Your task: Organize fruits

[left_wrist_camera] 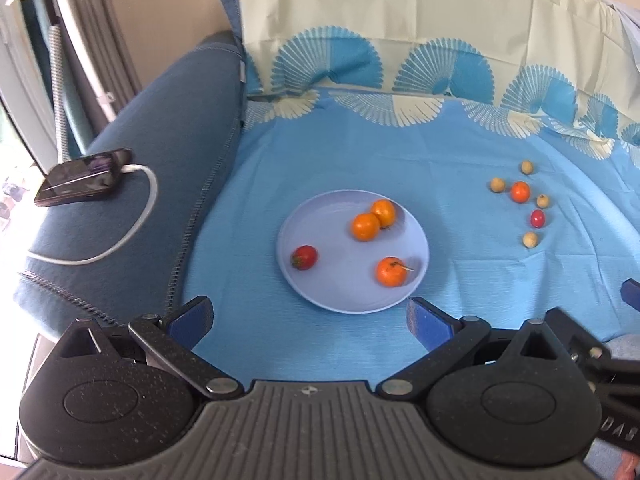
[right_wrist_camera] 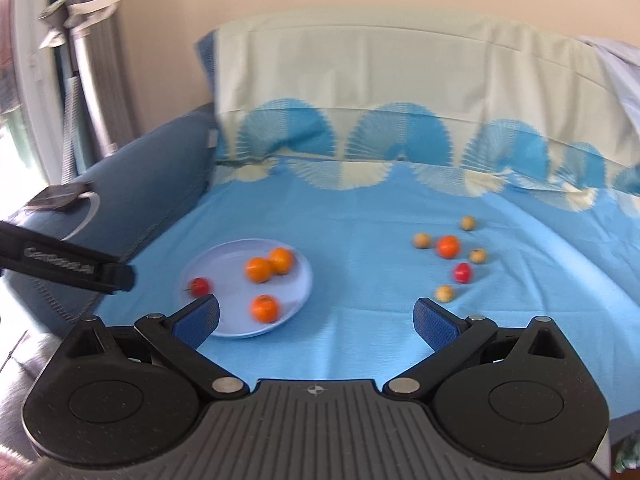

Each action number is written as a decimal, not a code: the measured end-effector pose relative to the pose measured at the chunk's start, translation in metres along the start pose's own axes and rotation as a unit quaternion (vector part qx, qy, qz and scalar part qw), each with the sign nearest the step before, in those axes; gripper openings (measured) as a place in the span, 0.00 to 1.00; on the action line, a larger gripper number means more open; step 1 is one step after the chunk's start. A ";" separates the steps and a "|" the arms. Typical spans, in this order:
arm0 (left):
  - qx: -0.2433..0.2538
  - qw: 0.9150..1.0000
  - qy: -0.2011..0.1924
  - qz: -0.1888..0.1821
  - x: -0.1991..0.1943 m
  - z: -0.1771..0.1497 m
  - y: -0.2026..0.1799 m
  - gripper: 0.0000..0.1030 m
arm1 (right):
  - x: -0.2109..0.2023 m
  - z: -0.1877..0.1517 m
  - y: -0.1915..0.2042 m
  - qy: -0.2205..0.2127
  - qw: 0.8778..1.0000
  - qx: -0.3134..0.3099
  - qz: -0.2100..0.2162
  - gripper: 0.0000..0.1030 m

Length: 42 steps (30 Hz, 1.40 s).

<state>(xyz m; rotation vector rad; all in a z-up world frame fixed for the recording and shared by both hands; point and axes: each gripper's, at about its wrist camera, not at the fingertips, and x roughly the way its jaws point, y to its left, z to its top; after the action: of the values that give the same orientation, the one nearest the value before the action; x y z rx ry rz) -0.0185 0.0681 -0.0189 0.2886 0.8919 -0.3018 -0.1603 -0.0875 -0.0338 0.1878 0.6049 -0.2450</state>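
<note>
Orange and red fruit already sit on the pale plate (left_wrist_camera: 352,200); the loose orange one (right_wrist_camera: 448,246) lies among small tan fruits, probably longans. Both grippers (left_wrist_camera: 310,316) (right_wrist_camera: 316,316) are spread empty; approach from above, avoiding neighbours.

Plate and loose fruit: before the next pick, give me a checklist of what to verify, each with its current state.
1. Left gripper open and empty: ok.
2. Right gripper open and empty: ok.
3. Plate has bare room for more fruit, holding three orange fruits and one red fruit: ok.
4. All fruit on the plate: not ok; an orange fruit, a red fruit and four small tan fruits lie on the blue cloth.
5. Loose fruits spaced for a clean grasp: cannot tell; they cluster closely.
6. Right wrist view sharp: not ok; blurred.
</note>
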 end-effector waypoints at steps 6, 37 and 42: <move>0.018 1.000 0.010 -0.021 0.025 0.027 -0.036 1.00 | 0.025 -0.002 -0.053 0.003 0.997 0.039 -0.070 0.99; 0.257 0.957 0.070 -0.112 0.329 0.157 -0.307 0.99 | 0.294 -0.003 -0.218 0.108 0.985 0.070 -0.117 0.99; 0.231 0.959 0.062 -0.149 0.318 0.163 -0.306 0.29 | 0.286 -0.002 -0.213 0.093 0.988 0.049 -0.112 0.56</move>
<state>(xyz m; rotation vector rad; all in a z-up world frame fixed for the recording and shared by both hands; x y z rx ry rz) 0.1711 -0.3169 -0.2113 0.6121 0.9842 -0.7839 0.0064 -0.3398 -0.2239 0.2398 0.8005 -0.4795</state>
